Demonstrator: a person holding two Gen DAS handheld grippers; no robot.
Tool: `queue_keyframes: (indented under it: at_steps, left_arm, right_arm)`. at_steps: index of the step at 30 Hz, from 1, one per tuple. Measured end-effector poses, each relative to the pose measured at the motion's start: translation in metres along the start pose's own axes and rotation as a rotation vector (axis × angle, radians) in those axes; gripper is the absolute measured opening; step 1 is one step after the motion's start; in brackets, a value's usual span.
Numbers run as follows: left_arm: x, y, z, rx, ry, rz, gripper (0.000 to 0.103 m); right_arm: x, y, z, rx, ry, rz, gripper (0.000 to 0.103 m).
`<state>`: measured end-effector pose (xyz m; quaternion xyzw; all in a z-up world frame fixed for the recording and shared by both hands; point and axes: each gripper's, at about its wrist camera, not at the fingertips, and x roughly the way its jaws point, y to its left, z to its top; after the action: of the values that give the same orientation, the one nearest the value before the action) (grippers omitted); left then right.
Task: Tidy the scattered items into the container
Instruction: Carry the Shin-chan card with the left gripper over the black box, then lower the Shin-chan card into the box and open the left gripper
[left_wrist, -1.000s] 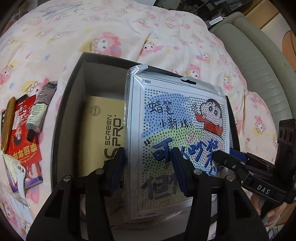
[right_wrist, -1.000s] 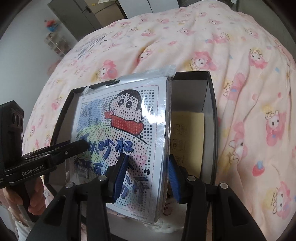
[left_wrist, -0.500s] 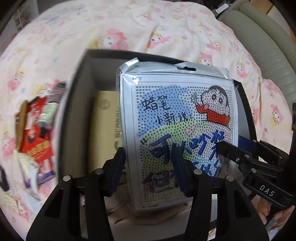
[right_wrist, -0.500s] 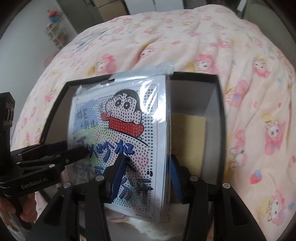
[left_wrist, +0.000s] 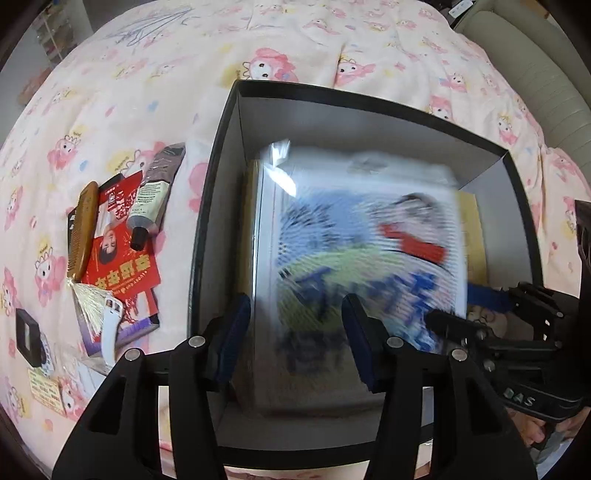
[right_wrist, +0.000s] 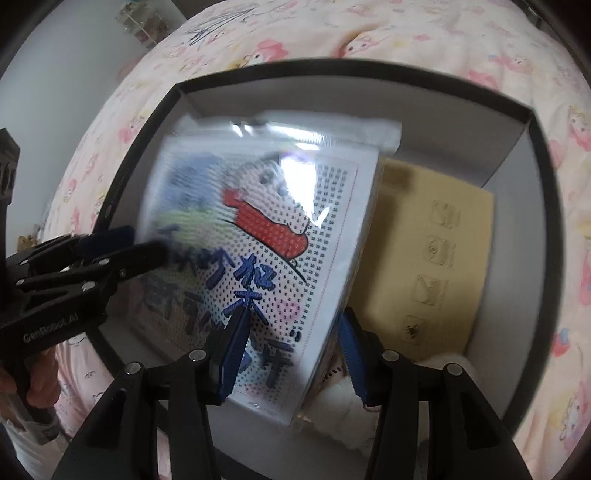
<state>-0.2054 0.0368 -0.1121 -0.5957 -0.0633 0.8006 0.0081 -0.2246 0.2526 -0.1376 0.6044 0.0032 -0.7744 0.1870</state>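
**Item 1: bagged cartoon bead-pattern kit** (right_wrist: 280, 240). Location: inside the black box (left_wrist: 218, 177), lying tilted over a tan carton (right_wrist: 436, 266) that sits flat on the box floor. Its picture is smeared by motion in both views, so it is probably dropping or sliding into place. It goes in flat because the box is barely wider than the kit.

**Item 2: right tool** (right_wrist: 291, 354). Straddles the kit's near edge at 6 o'clock in its own view. Its jaws have just been opening, and the blue pads (right_wrist: 234, 354) appear to stand clear of the plastic on both sides with the kit between them: released, judged a let-go over the box.

**Item 3: left tool** (left_wrist: 295, 332). Straddles the kit's opposite near corner. Jaws parted and pads not visibly pressing, though blur makes contact hard to rule out. Two tools were used because the sheet is broad and floppy.

**Item 4: items outstanding on the bed quilt** (left_wrist: 295, 44), at 9 o'clock of the box in the left view: wooden comb (left_wrist: 83, 232), red booklet (left_wrist: 122, 266), squeeze tube (left_wrist: 151, 195), small black box (left_wrist: 27, 336). All lie outside the box, so the tidying is judged only partly done.
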Motion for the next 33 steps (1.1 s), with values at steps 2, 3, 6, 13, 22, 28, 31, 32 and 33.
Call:
queue_keyframes:
  at_steps: [2,3,6,13,22,28,31,32,33]
  left_arm:
    - [-0.005,-0.005,-0.002,0.014,-0.036,0.02,0.052]
    - [-0.007,-0.008,-0.003,0.026,-0.052,0.018,0.052]
    - [-0.005,-0.024,-0.002,0.065,-0.052,-0.055,0.051]
    - [0.028,-0.08,0.009,0.152,0.015,-0.187,0.043]
    - [0.046,-0.07,0.002,0.111,0.064,-0.103,0.029]
    - [0.036,-0.039,0.003,-0.002,0.047,-0.03,0.023]
    - [0.033,-0.03,-0.005,-0.043,0.042,-0.045,0.021]
    - [0.032,-0.027,-0.007,-0.053,0.037,-0.054,0.022]
    - [0.031,-0.025,-0.008,-0.056,0.033,-0.066,0.023]
  right_arm:
    - [-0.009,0.0,0.0,-0.007,-0.053,-0.037,0.046]
    - [-0.014,-0.003,0.001,0.005,-0.08,-0.029,0.046]
    - [-0.029,-0.013,0.004,0.067,-0.153,-0.012,0.046]
    - [-0.037,-0.036,0.008,0.147,-0.19,-0.041,0.046]
    - [-0.016,-0.022,0.005,0.132,-0.095,-0.034,0.046]
    - [0.014,-0.009,0.007,0.105,0.024,-0.007,0.046]
    - [0.03,0.003,0.006,0.113,0.102,0.091,0.041]
    - [0.031,0.008,0.006,0.106,0.103,0.086,0.041]
    - [0.03,0.012,0.006,0.091,0.091,0.071,0.041]
